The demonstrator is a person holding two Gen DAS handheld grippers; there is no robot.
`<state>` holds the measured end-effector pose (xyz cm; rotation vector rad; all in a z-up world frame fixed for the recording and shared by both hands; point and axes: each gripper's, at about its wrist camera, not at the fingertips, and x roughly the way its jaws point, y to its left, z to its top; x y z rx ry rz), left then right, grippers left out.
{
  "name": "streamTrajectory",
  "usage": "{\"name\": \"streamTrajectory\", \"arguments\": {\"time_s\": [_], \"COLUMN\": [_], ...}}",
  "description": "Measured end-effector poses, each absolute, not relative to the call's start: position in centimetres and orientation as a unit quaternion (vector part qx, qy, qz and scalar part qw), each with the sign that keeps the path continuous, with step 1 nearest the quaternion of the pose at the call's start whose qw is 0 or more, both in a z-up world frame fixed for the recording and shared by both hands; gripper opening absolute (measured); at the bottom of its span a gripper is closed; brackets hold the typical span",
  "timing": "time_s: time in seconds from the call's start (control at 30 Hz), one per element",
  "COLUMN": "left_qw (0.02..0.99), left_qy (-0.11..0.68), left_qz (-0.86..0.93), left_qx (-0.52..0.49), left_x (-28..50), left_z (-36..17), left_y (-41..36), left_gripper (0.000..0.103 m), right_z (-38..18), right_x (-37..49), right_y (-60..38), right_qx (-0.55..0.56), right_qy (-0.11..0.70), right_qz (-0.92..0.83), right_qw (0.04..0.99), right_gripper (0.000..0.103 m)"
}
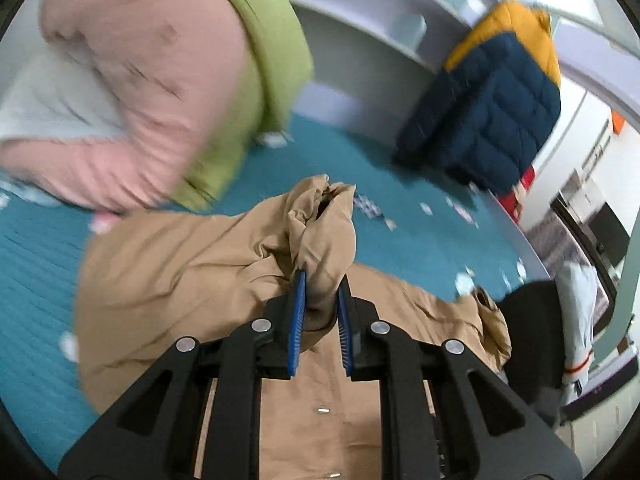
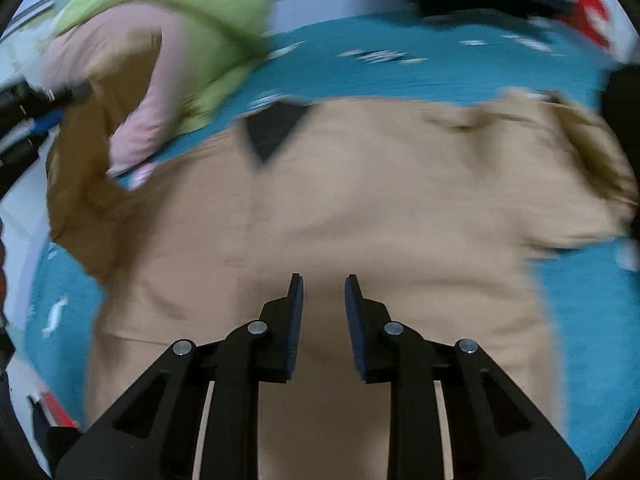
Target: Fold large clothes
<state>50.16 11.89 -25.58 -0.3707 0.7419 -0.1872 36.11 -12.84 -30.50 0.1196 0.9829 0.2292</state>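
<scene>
A large tan coat [image 1: 188, 264] lies spread on a teal bedspread [image 1: 32, 264]. My left gripper [image 1: 322, 280] is shut on a bunched tan sleeve end [image 1: 324, 236] and holds it lifted above the coat body. In the right wrist view the coat [image 2: 360, 208] lies flat, with a dark triangular collar opening [image 2: 274, 128] at its far side. My right gripper [image 2: 322, 286] is open and empty just above the coat's near part. The left gripper [image 2: 36, 120] shows at the far left of the right wrist view, holding tan cloth.
A pink garment [image 1: 136, 92] and a green garment [image 1: 272, 40] are piled at the back left; they also show in the right wrist view [image 2: 180, 32]. A navy and yellow puffer jacket [image 1: 492, 108] leans at the back right. A black chair [image 1: 532, 340] stands beside the bed.
</scene>
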Motion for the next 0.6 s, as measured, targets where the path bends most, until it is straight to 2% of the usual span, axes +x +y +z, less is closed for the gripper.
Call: {"name": "streamTrajectory", "arguments": {"time_s": [0.3,0.6], "left_qw": [0.867,0.834], "left_qy": [0.460,0.506], "left_qz": [-0.114,-0.163], "left_qx": [-0.157,-0.147], "left_x": [54.4,54.4], "left_z": [-35.6,-40.4], "left_y": [2.5,-1.3], "left_gripper": [0.016,0.016], "right_z": [-31.0,-29.8], "right_x": [34.7,36.1], "right_y": [-25.8,-29.1], "right_qx": [0.058,0.057], "right_qy": [0.450,0.411], "right_qz": [-0.005,-0.035], "right_qw": [0.891,0.909], "right_gripper": [0.022,0.023]}}
